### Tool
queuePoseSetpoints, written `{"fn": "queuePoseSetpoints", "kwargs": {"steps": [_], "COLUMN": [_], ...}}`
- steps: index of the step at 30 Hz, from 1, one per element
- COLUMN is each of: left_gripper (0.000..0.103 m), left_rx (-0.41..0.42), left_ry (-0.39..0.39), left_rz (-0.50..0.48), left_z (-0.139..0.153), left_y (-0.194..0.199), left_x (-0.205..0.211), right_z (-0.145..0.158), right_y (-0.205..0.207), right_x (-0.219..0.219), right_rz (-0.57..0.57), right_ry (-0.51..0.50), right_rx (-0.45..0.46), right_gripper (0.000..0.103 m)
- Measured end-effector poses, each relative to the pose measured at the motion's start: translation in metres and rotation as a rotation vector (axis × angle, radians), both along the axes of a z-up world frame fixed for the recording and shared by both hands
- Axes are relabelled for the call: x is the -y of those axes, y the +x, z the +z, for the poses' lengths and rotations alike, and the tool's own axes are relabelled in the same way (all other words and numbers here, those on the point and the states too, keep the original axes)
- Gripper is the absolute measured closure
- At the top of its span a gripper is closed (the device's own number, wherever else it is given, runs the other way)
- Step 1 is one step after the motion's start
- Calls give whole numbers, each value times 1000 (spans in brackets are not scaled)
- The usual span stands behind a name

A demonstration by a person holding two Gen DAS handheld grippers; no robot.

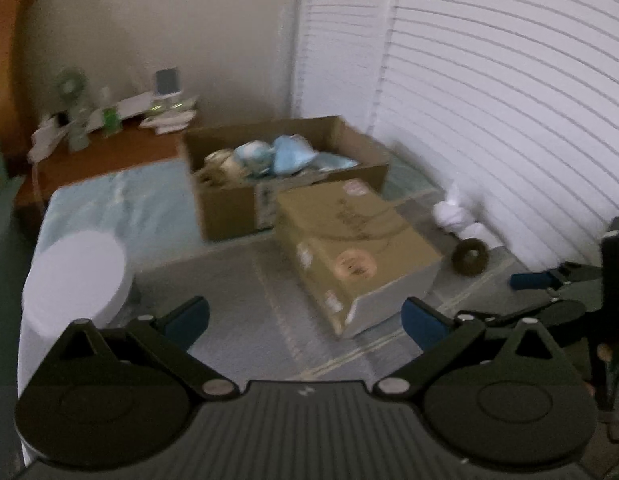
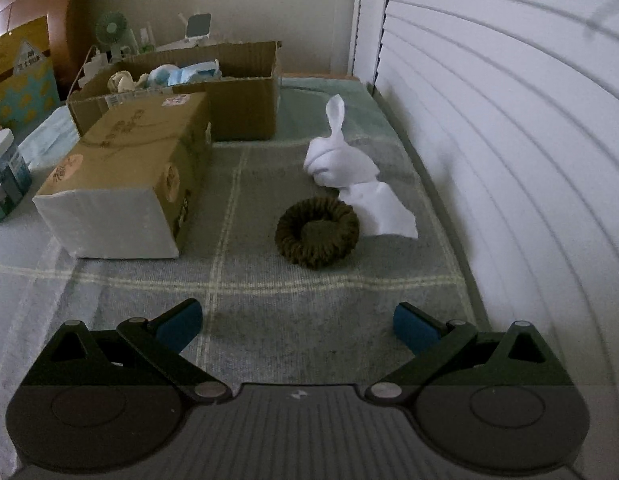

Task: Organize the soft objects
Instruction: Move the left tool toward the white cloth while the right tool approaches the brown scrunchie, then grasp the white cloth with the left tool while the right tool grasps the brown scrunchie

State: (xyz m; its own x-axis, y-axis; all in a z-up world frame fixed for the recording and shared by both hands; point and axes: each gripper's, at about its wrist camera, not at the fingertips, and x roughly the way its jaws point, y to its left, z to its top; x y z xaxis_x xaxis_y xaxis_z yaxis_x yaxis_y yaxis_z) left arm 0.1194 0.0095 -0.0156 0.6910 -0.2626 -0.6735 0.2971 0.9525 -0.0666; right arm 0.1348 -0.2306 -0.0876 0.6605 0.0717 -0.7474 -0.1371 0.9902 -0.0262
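— Which of the 2 grippers is better placed for the loose things on the bed?

— The right gripper [image 2: 297, 326]. Its fingers are spread wide with nothing between them, and the dark knitted ring [image 2: 317, 232] lies straight ahead of them on the checked blanket [image 2: 269, 304], a touch to the right of centre. The white cloth [image 2: 349, 172] sits just behind the ring, touching its far right edge and close to the slatted wall [image 2: 509, 140].

— And the left gripper?

— The left gripper [image 1: 305, 320] is also released and empty, but it faces the closed carton [image 1: 349, 248]. From there the ring [image 1: 469, 257] lies well off to the right, past the carton's corner. So the left one is the farther of the 2.

— Does the ring have a long axis to line up with?

— No, it is round and lies flat, so any approach angle suits it. The cloth runs lengthwise away from the fingers, one tall ear-like point at the far end.

— Where should they go?

— Probably the open box [image 2: 229, 80] at the back left, beyond the carton [image 2: 129, 168]. It already holds pale blue and cream soft items [image 2: 169, 74], though that view is too blurry to name them.
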Motion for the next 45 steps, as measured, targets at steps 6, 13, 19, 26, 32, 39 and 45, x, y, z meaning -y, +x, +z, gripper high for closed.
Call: {"fn": "queuePoseSetpoints", "kwargs": {"steps": [6,13,19,26,32,39,45], "left_gripper": [1,1,3,15,23,33,37], "left_rx": [-4,-7,-10,-75,-125,-173,-190], "left_ry": [46,51,118,156,184,168,148], "left_rz": [-148,-318,-414,-447,-447,-439,-444], "left_z": [17,31,18,-13,-37,-51,-57], "left_y": [21,52,88,121,139,153,157], "left_x": [37,94,148,187,205,213,219], "right_z": [-2,-1,-3,-3,-3,-3,-3], "right_y": [-3,-4,-7,-10,-10,-11,-12], "right_x": [1,1,3,4,4,7,7], "right_rz": [-6,-12,3,22,37,53,53], "right_ry": [1,0,2,2,4,5,4], "right_rx": [19,23,41,51,55,53,55], "right_gripper": [0,0,0,0,0,0,0]}}
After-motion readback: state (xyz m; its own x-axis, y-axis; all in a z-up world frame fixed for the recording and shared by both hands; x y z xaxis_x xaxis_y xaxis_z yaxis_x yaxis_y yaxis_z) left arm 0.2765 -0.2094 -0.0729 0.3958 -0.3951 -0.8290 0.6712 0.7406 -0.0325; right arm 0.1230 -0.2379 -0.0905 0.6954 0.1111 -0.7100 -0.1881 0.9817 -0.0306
